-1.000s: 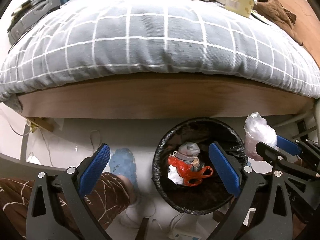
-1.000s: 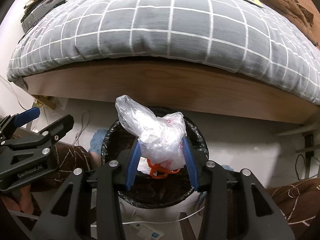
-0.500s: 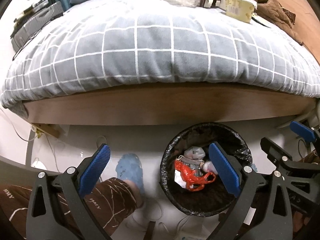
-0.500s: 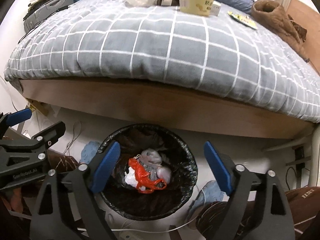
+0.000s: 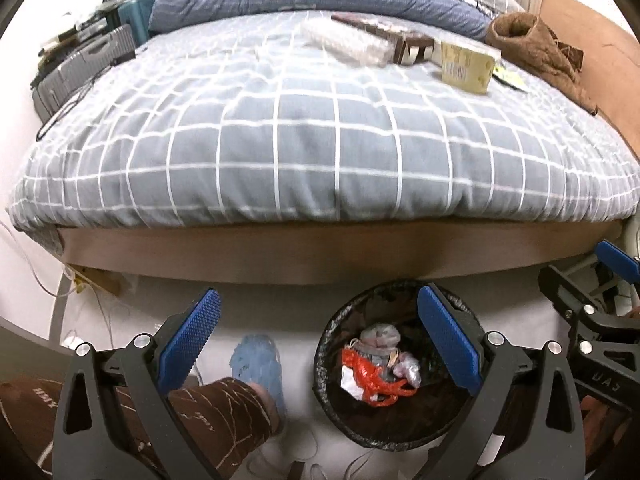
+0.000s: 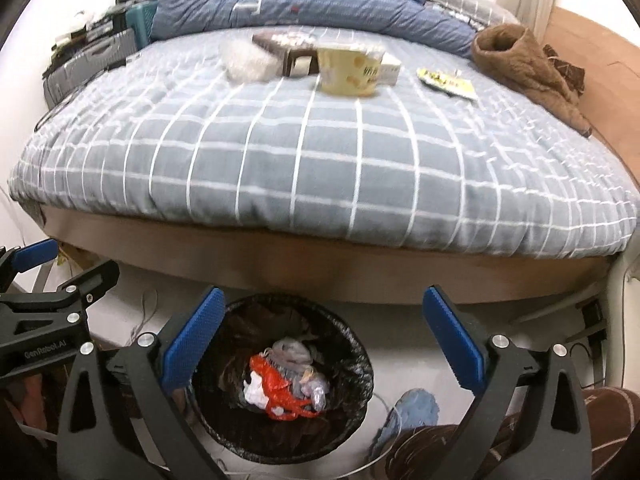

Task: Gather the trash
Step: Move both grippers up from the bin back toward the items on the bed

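since a second earlier, the crumpled clear plastic bag (image 6: 310,386) had left the right gripper (image 6: 320,340) and lay in the round black-lined trash bin (image 6: 362,364) on the floor by the bed, beside a red plastic bag (image 6: 280,394) and a grey wad. both views had tilted up, bringing more of the grey checked quilt (image 6: 320,160) into sight. the right gripper's jaws were opening, near full spread, with nothing between them. the left gripper (image 5: 320,340) stood spread as well and empty, over the bin's left rim and the floor.

trash remained on the quilt, well apart from the bin: a yellow paper cup (image 6: 350,68) upright, a clear crinkled plastic wrapper (image 6: 246,60), a brown cardboard box (image 6: 288,50) and a flat yellow packet (image 6: 444,80). the cup looked light and thin-walled, likely to dent or tip on the soft bedding; taking it across the rim or around the body, gently, seemed best. the wrapper would be slippery and limp, so a pinch on a bunched fold should hold. the packet lay flat and might need an edge lifted from the quilt.
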Demonstrator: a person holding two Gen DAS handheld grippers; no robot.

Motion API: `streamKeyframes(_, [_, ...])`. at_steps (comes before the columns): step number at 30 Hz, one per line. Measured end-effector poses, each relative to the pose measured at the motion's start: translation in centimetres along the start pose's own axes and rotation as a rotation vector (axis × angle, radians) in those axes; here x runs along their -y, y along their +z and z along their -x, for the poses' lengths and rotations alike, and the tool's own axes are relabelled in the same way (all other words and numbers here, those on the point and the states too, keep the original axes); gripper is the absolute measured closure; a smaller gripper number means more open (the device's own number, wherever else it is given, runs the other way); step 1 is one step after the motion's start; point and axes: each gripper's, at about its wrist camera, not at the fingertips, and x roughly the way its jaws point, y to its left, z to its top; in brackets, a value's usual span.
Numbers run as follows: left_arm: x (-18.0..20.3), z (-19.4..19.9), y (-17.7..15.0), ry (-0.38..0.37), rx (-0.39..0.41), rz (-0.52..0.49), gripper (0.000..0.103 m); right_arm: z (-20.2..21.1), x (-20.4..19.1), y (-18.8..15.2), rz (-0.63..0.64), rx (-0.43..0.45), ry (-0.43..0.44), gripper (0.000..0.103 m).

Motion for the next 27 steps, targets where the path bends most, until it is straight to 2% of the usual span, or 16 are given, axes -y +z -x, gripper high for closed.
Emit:
streamKeyframes(12, [0.9,2.1,2.9,-0.021,0.083,0.019,0.006,2.0,2.4,2.9,-0.025,0.135,-0.029,0.008])
streamKeyframes(17, [0.9,2.5,4.2,0.007,0.125,0.033,0.006,2.4,2.5,4.2,-0.004,0.197,-0.029,0.008])
streamKeyframes(27, [0.2,1.7,7.0,0.021,0.158,0.066,0.006,1.1,3.7,6.6,-0.04,0.244,-0.037,0.008])
